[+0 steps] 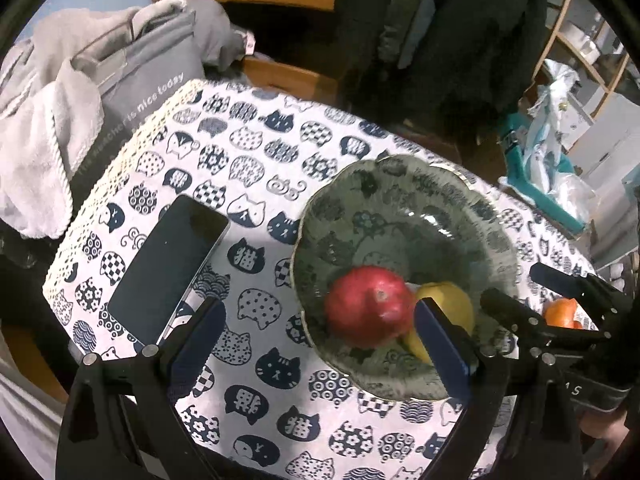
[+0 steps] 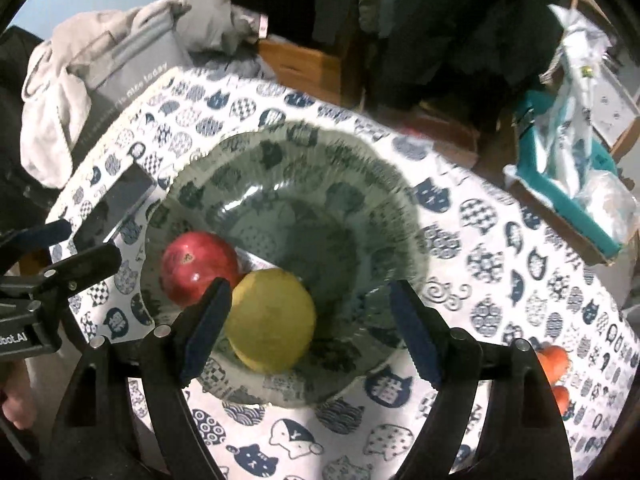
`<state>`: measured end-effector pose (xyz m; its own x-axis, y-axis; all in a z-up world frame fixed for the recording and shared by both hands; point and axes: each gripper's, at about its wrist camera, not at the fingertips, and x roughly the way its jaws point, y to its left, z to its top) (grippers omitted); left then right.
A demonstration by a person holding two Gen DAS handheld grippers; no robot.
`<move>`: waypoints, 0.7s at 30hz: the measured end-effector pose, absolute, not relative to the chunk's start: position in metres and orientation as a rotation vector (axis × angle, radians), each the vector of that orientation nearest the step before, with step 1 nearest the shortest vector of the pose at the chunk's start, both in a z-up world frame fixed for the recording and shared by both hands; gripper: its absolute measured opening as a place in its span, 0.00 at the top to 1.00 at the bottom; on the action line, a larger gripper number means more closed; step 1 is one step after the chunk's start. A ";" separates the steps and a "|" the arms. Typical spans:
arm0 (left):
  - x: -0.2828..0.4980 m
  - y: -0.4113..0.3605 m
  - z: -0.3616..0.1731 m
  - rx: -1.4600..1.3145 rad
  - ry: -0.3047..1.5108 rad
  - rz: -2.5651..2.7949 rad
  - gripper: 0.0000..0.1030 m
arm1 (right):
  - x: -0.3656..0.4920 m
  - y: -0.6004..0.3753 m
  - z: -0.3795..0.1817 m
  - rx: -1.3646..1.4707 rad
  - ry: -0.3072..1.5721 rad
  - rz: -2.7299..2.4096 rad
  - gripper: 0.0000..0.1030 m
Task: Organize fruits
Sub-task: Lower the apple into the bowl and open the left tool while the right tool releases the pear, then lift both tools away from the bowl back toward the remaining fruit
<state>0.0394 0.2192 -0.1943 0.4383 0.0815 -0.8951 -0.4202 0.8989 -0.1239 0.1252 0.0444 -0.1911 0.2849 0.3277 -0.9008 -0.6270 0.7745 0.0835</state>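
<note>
Both grippers hang spread and empty over the bowl (image 2: 288, 152); the orange (image 2: 554, 358) waits off its right, nearest the right gripper (image 2: 308, 332), with the left gripper (image 1: 320, 336) farther off.

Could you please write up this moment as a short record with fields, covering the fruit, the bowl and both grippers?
bowl: patterned bowl on the cat-print tablecloth
in bowl: red apple and yellow fruit, side by side
outside bowl: orange fruit on the cloth
left gripper: open, holding nothing
right gripper: open above the yellow fruit, fingers clear of it
other: phone
</note>
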 end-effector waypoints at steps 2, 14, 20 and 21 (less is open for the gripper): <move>0.038 0.213 -0.186 -0.345 1.058 0.306 0.07 | 0.123 0.036 -0.179 -0.310 1.078 0.635 0.21; 0.030 0.180 -0.137 -0.295 0.950 0.227 0.07 | 0.107 -0.016 -0.109 -0.234 0.919 0.583 0.21; 0.026 0.164 -0.117 -0.274 0.909 0.193 0.07 | 0.093 -0.049 -0.082 -0.198 0.858 0.559 0.21; 0.024 0.162 -0.113 -0.273 0.898 0.188 0.07 | 0.090 -0.054 -0.078 -0.192 0.849 0.554 0.21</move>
<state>0.0241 0.1617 -0.1133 0.6103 0.0476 -0.7908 -0.2744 0.9491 -0.1546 0.0904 -0.0544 -0.0785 0.5299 0.3866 -0.7548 -0.5357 0.8426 0.0555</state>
